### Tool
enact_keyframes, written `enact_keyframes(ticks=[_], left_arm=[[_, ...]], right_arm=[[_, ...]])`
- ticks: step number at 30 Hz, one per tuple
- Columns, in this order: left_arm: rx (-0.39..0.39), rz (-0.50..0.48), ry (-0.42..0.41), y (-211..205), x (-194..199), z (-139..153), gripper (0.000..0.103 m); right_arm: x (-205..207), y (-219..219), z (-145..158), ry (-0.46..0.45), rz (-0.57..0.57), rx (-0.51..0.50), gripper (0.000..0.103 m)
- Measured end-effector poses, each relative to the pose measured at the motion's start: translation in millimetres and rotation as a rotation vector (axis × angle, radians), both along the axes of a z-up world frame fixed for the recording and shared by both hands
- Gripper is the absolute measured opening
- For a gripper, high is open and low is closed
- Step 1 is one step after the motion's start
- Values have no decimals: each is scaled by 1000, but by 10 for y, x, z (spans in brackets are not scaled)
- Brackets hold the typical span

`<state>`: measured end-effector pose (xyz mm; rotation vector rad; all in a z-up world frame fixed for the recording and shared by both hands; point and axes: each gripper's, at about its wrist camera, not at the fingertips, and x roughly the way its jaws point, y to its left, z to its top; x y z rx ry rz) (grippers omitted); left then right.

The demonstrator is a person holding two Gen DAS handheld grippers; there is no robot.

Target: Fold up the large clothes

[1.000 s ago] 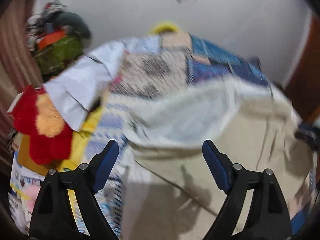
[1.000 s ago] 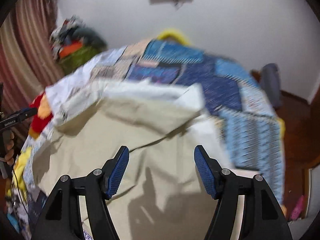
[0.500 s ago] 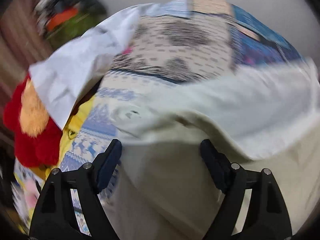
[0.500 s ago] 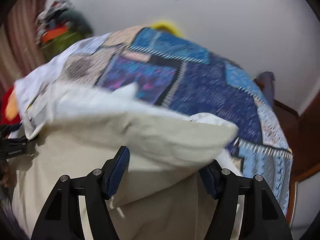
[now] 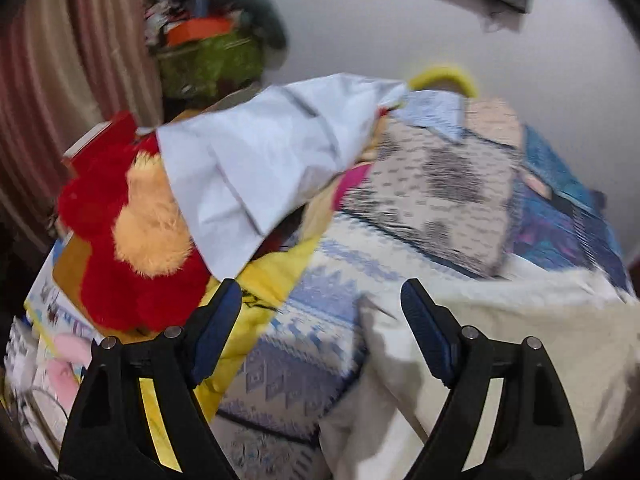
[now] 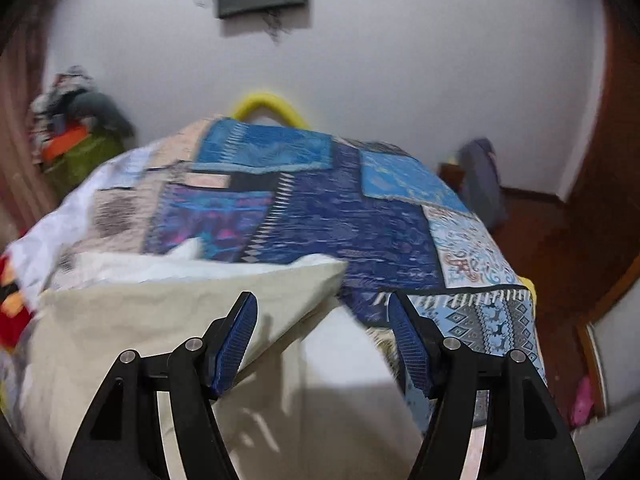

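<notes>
A large cream garment (image 6: pixel 168 320) lies on the patchwork bedspread (image 6: pixel 320 208), its upper part folded over. In the left wrist view the garment (image 5: pixel 500 332) fills the lower right. My left gripper (image 5: pixel 320 312) is open and empty, above the garment's left edge and the bedspread (image 5: pixel 312 320). My right gripper (image 6: pixel 322 320) is open and empty, above the garment's folded right corner. The frames are blurred by motion.
A red and orange plush toy (image 5: pixel 132 228) and a white cloth (image 5: pixel 260 160) lie at the bed's left. A pile of clothes and a green bag (image 5: pixel 208 60) stand by the curtain. A wooden door (image 6: pixel 600 200) and floor are at right.
Both grippers have pulled back and up from the garment. The left view swung left toward the plush toy. The garment's upper part now lies folded over flat.
</notes>
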<state>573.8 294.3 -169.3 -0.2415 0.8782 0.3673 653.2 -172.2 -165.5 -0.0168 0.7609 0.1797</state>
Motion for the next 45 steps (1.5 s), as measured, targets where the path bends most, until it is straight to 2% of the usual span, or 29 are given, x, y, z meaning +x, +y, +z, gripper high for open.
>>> enact_keyframes(ticks=[2, 5, 8, 10, 11, 13, 15, 17, 19, 22, 24, 25, 28, 31, 33, 35, 37, 38, 41, 43, 45], left_arm=[[5, -97, 3, -211, -112, 61, 82], [11, -271, 34, -670, -268, 0, 82], [-33, -436, 90, -1180, -478, -240, 83], [-43, -500, 134, -1431, -575, -454, 83], [-25, -518, 161, -1534, -621, -580, 83], [20, -519, 214, -1629, -694, -824, 83], [47, -498, 251, -1582, -744, -997, 84], [74, -490, 241, -1470, -818, -1065, 85], [120, -479, 228, -1366, -888, -1051, 85], [291, -445, 232, -1197, -993, -1027, 85], [341, -402, 254, -1048, -1017, -1062, 89], [335, -385, 267, -961, -1023, -1076, 89], [243, -337, 255, -660, -1070, -1035, 93], [266, -277, 243, -546, -1124, -920, 92], [209, -248, 227, -481, -1162, -801, 90], [116, -247, 180, -492, -1239, -629, 90], [35, -291, 128, -603, -1312, -477, 90], [20, -315, 111, -685, -1323, -440, 90], [37, -418, 111, -1083, -1293, -464, 90], [74, -484, 148, -1388, -1249, -625, 90], [125, -500, 218, -1603, -1187, -896, 91]], right_arm=[[-196, 79, 46, 17, 77, 18, 66], [-528, 336, 0, 41, 199, -19, 66], [-868, 704, -177, 81, 337, -72, 66], [-1072, 955, -359, 110, 423, -117, 66], [-1158, 1072, -474, 126, 460, -156, 66], [-1320, 1272, -765, 157, 521, -292, 66], [-1421, 1281, -941, 139, 523, -384, 67], [-1445, 1132, -986, 126, 505, -393, 71], [-1390, 868, -962, 127, 436, -383, 87], [-1305, 395, -928, 100, 348, -427, 88], [-1257, 127, -925, 83, 265, -504, 93], [-1240, -37, -892, 89, 246, -487, 94], [-1179, -414, -794, 139, 165, -423, 94], [-1185, -684, -689, 160, 79, -375, 95], [-1224, -725, -598, 169, 52, -343, 94], [-1288, -648, -469, 147, 67, -303, 94], [-1392, -498, -319, 106, 112, -236, 94], [-1449, -357, -243, 86, 150, -193, 94], [-1573, 115, -187, 77, 257, -112, 94], [-1569, 425, -262, 96, 320, -82, 94], [-1543, 745, -443, 119, 384, -106, 94]])
